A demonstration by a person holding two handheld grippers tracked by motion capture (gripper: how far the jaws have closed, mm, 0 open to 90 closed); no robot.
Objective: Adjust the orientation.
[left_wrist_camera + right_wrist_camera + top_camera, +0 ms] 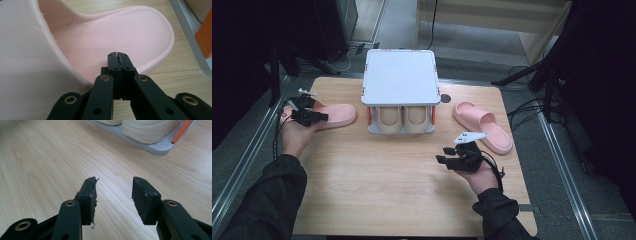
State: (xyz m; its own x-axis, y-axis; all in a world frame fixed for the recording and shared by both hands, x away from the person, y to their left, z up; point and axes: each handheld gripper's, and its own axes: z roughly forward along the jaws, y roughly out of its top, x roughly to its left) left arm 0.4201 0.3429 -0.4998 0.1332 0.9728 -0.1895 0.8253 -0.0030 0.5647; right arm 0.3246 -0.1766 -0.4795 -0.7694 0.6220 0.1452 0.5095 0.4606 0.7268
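slipper (333,114) left of the rack (400,75), under the left gripper (323,118).
it lies on the bench (387,190) with its long axis pointing at the rack, open heel end nearest it; left gripper (117,57) hangs over the insole just behind the strap, jaws pressed together with nothing between them. right gripper (443,154) sits in front of the rack and a little to its right, well apart from this slipper, jaws spread and empty. left hand is much the nearer; to grip the strap or rim it would need to open first.
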